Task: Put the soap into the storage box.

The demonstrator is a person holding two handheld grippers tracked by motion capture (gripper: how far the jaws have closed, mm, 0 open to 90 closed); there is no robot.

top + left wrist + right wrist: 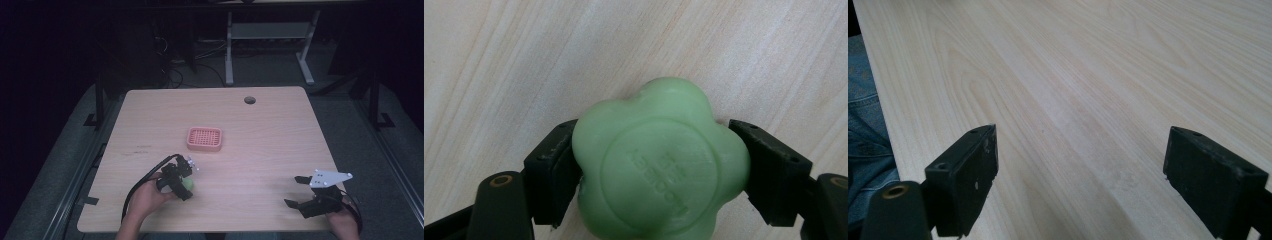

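Left gripper (186, 186) was clamped on the green soap (659, 162), one jaw pressed against each side of it. Soap was flower-shaped, lobed edge, with a round embossed stamp on its face; lettering was too soft to read. In the left gripper view it sat right over the bare wood of the table (270, 150); couldn't tell whether it touched the surface or was lifted just off it.

Landmark: pink soap dish (204, 139), slotted top, near the table's middle. Soap and left gripper were on the near side of the dish, slightly to its left, clearly apart from it. Left hand (145, 200) was wrapped around the gripper body, cable looping back toward the near table edge.

Right gripper (299, 191) was released, jaws spread wide with nothing between them, just wood grain in the right gripper view. It sat well to the right of the dish and nearer the person, by the near right corner, grey plate on top.
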